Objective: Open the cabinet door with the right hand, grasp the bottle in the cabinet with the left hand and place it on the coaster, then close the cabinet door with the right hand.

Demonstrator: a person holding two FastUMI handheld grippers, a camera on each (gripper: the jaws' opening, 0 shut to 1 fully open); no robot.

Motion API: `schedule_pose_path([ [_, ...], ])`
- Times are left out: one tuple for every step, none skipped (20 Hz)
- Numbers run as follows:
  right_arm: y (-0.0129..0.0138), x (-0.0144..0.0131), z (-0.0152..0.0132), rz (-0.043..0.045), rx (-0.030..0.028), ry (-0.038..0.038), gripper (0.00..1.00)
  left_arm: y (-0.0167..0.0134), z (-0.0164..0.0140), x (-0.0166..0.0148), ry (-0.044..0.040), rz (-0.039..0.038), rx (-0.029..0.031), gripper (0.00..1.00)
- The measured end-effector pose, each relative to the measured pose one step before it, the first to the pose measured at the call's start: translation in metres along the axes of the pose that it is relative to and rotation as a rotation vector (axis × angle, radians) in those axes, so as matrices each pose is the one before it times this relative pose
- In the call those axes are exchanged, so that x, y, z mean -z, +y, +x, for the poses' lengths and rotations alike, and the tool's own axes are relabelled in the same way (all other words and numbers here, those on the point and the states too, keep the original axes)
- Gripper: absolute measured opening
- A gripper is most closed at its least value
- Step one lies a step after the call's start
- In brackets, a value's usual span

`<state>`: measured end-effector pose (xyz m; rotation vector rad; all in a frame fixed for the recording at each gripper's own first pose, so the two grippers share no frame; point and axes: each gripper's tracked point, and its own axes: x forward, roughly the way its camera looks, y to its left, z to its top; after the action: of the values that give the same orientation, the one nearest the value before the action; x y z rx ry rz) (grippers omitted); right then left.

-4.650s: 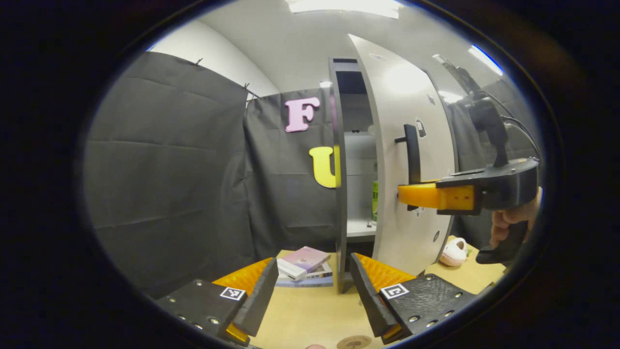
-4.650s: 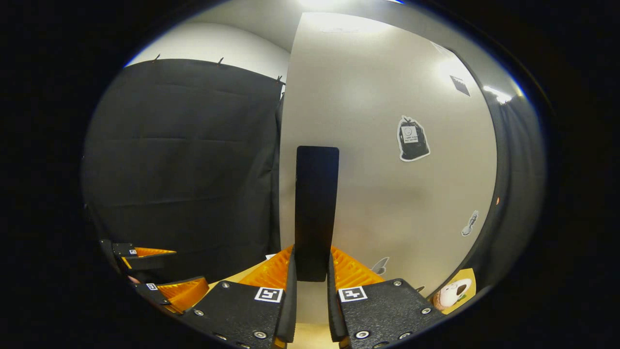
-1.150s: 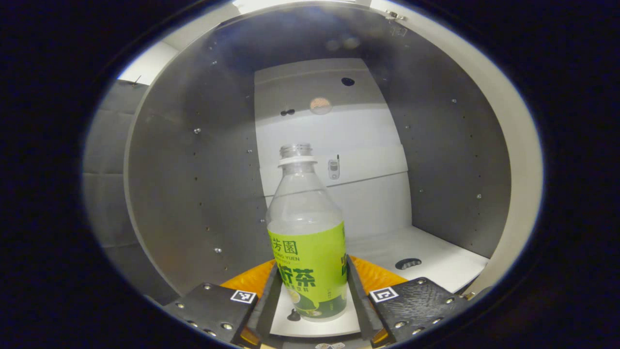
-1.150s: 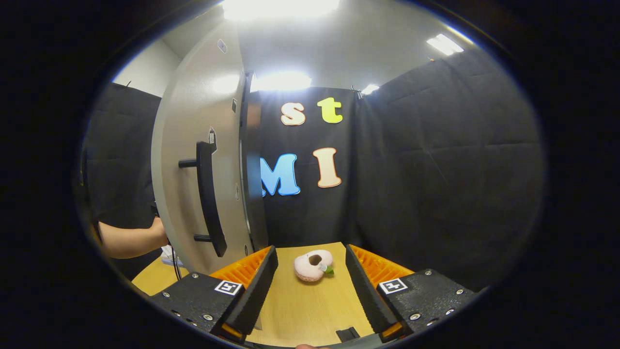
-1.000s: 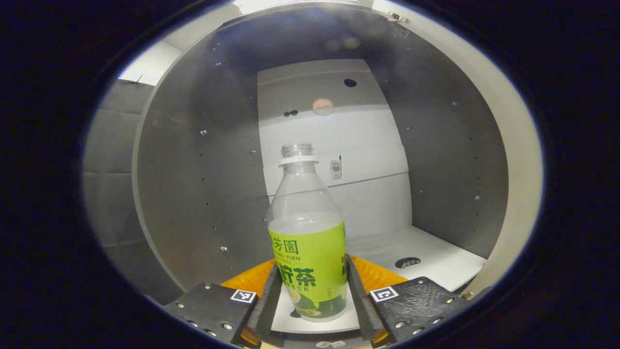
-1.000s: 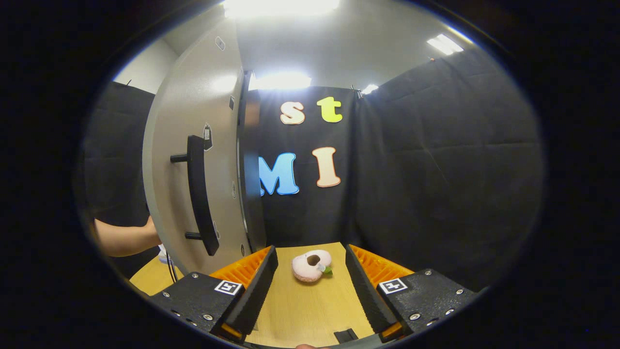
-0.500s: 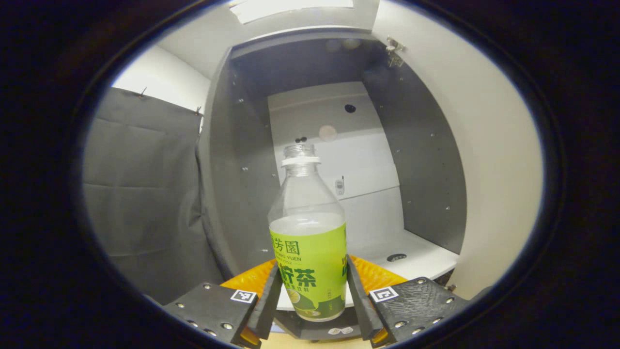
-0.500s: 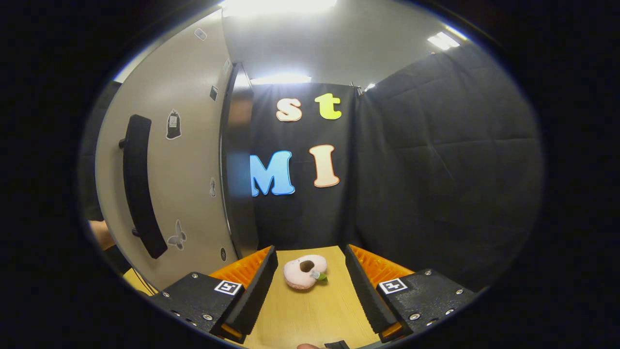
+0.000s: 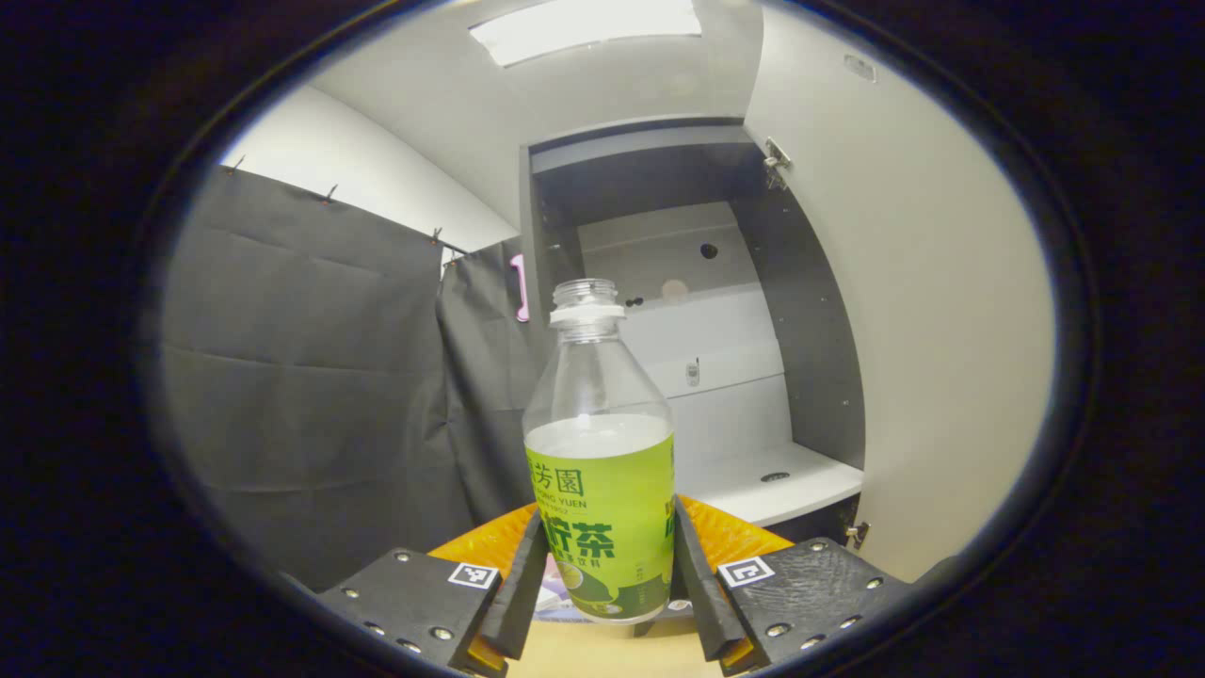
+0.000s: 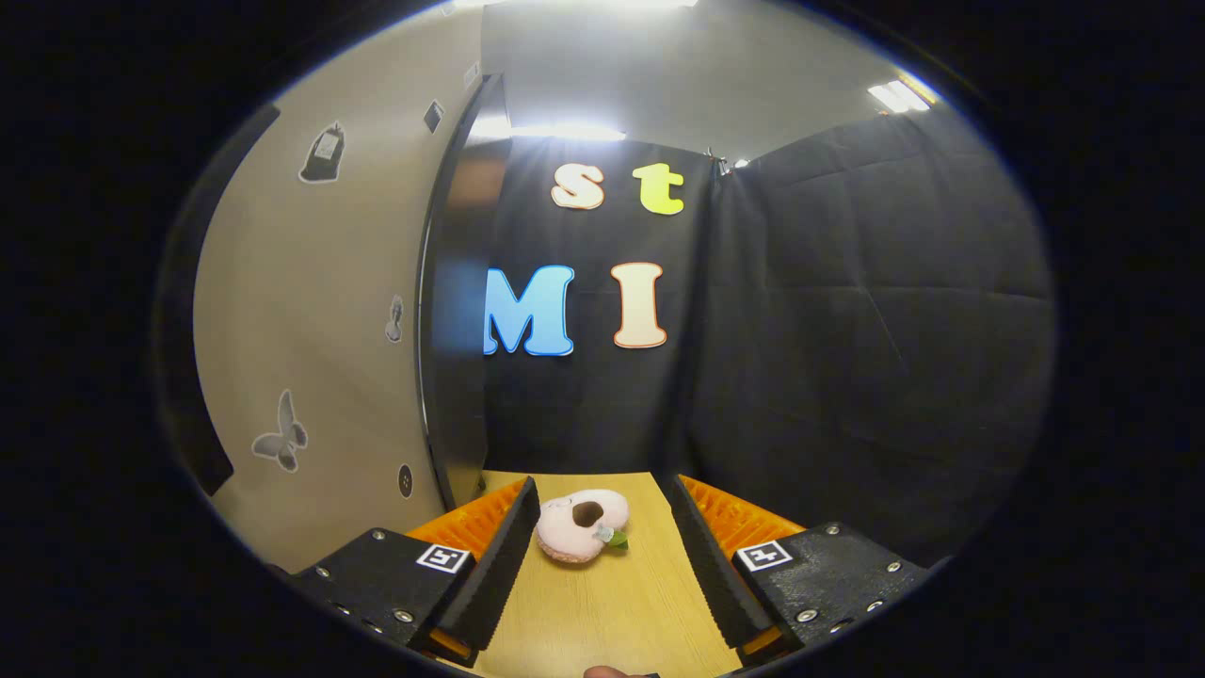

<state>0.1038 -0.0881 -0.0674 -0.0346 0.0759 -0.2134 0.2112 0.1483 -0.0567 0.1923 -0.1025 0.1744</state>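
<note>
In the left gripper view, my left gripper [image 9: 602, 574] is shut on the bottle [image 9: 600, 443], a clear uncapped one with a green label, held upright in front of the cabinet [image 9: 697, 358]. The cabinet stands open behind it, its white shelf [image 9: 772, 485] bare, and the inner face of the door [image 9: 932, 311] rises at the right. In the right gripper view, my right gripper [image 10: 602, 556] is open above the wooden table [image 10: 612, 603], with the door's outer face [image 10: 311, 330] close at the left, bearing stickers.
A pink plush toy [image 10: 579, 525] lies on the table between and beyond my right gripper's fingers. The edge of a book [image 9: 555, 603] peeks out beside the bottle's base in the left gripper view. Black cloth walls close the booth on all sides.
My left gripper has drawn back out of the cabinet with the bottle in it. My right gripper, earlier shut on the door handle, has let go and swung right, along the opened door.
</note>
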Motion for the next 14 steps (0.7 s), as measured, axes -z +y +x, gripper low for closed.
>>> schedule_pose_path([
  [0.00372,0.00392,0.00501,0.00081,0.00764,0.0062,0.88,0.00193,-0.01336,0.00732,-0.0065,0.00932,-0.00608,0.65],
  [-0.00031,0.00713,0.00445,-0.01696,0.0256,0.01934,0.88,0.00186,-0.01238,0.0106,0.00932,-0.00036,-0.00393,0.69],
  [-0.0086,0.01172,0.00196,-0.03433,0.04499,0.02619,0.88,-0.00258,-0.01594,0.01638,0.01713,-0.01799,0.01203,0.74],
  [-0.00257,0.00629,0.00286,-0.00825,0.02849,0.00982,0.88,-0.00343,-0.01472,0.01359,0.01055,-0.01928,0.01439,0.65],
  [0.00319,0.00157,0.00317,0.01775,0.01558,-0.00532,0.88,0.00216,-0.01327,0.01187,0.00493,-0.0091,-0.00049,0.69],
  [0.00259,0.0019,0.00261,0.01998,0.00728,-0.00314,0.89,0.00214,-0.01207,0.01239,0.00237,-0.00652,0.00122,0.69],
  [0.00148,0.00612,0.00344,0.00487,0.00468,0.00016,0.89,0.00138,-0.01351,0.01441,0.00253,-0.00185,0.00297,0.69],
  [-0.00171,0.0085,0.00329,-0.01025,0.01714,0.01319,0.9,0.00329,-0.01212,0.01216,-0.00067,0.00084,-0.0066,0.69],
  [-0.00345,0.01216,0.00298,-0.01656,0.01318,0.02208,0.9,-0.00158,-0.01276,0.01163,-0.00421,0.00341,0.00922,0.69],
  [-0.00074,0.01112,0.0035,-0.01503,0.00798,0.02884,0.92,0.00047,-0.01095,0.01028,-0.00677,0.01326,0.0013,0.69],
  [-0.00074,0.01007,0.00239,-0.01122,0.0106,0.02706,0.92,0.00212,-0.00862,0.0098,-0.00702,0.01821,-0.00033,0.74],
  [-0.00525,0.00692,0.00241,-0.00424,0.02211,0.02162,0.93,-0.00057,-0.00825,0.00984,-0.00655,0.01573,0.00128,0.7],
  [-0.00501,0.00326,0.00182,0.00725,0.01907,0.01433,0.92,-0.00147,-0.00722,0.01117,-0.00365,0.00825,0.00109,0.7],
  [-0.00275,0.00204,0.00055,0.0088,0.01144,0.00699,0.93,-0.00027,-0.00582,0.01303,0.0038,-0.00291,0.00114,0.7],
])
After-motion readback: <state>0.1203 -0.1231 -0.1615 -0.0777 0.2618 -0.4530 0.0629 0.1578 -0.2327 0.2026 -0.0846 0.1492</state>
